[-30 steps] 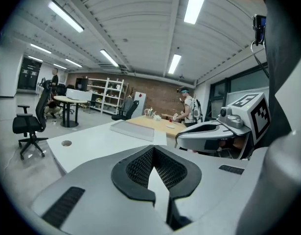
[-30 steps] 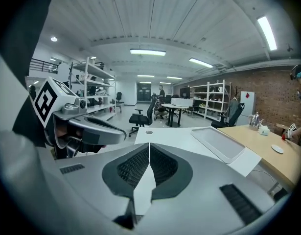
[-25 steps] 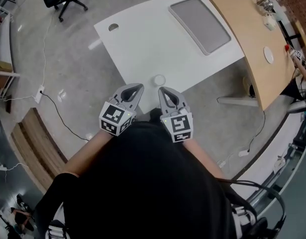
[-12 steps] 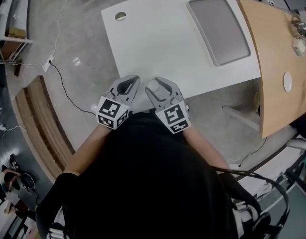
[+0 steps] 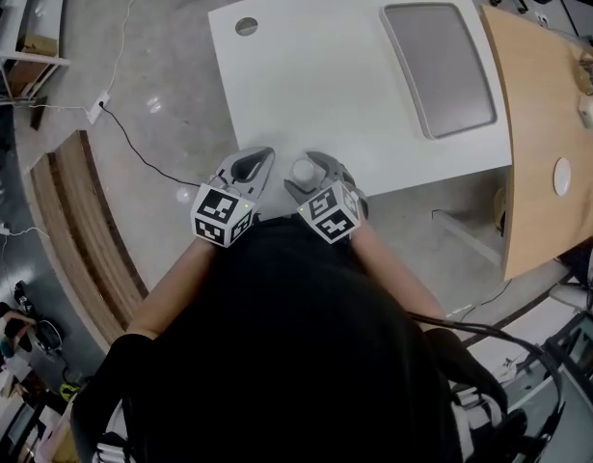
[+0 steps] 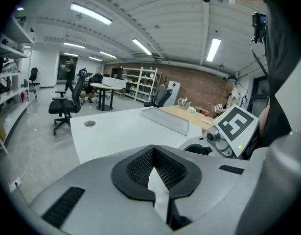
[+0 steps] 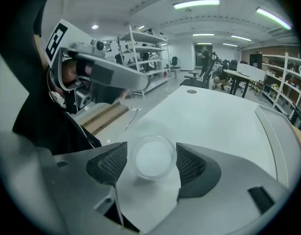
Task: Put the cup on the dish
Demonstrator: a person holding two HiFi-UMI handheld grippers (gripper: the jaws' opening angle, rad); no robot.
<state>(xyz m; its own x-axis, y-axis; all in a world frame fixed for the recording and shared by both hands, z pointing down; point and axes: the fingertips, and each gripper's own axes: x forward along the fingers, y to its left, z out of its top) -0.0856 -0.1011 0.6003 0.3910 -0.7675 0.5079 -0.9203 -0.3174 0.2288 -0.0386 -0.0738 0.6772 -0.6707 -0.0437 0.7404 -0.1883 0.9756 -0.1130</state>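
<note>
Jaws of the right gripper are spreading open on either side of the clear cup without pressing it, probably lining up a grasp. The cup sits at the white worktop's 6 o'clock edge. At its 9 o'clock, the left gripper idles with jaws pressed together, empty. No dish is plainly identifiable: a white disc at 3 o'clock is too small to tell.
</note>
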